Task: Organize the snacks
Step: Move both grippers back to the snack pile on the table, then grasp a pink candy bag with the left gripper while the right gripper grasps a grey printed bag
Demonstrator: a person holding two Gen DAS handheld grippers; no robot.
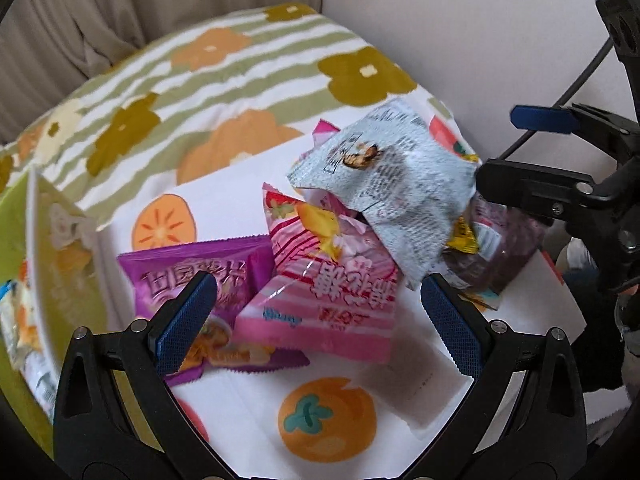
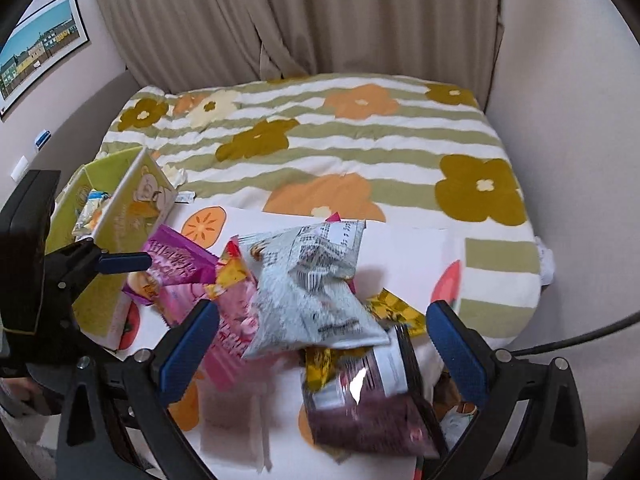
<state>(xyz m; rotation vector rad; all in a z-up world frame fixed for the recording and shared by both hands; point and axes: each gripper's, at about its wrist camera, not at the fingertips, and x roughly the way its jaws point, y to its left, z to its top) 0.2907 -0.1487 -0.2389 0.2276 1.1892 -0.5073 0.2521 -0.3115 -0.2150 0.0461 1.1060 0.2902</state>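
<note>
A heap of snack packets lies on a white fruit-print cloth (image 1: 248, 408). It holds a purple packet (image 1: 188, 276), a pink striped one (image 1: 332, 296), a dark purple one (image 2: 372, 412) and a small yellow one (image 2: 396, 308). A pale grey-blue packet (image 2: 312, 292), motion-blurred, sits on top of the heap between my right gripper's open fingers, loose. In the left wrist view this packet (image 1: 388, 192) has a corner against the right gripper's lower finger (image 1: 532, 188). My left gripper (image 1: 318, 300) is open over the purple and pink packets. My right gripper (image 2: 324, 316) is open.
A green cartoon-print box (image 2: 128, 216) with small packets inside stands at the cloth's left edge (image 1: 44, 248). The cloth lies on a striped flower quilt (image 2: 360, 148). Beige curtains (image 2: 320, 20) hang behind. A cable (image 2: 580, 336) trails on the right.
</note>
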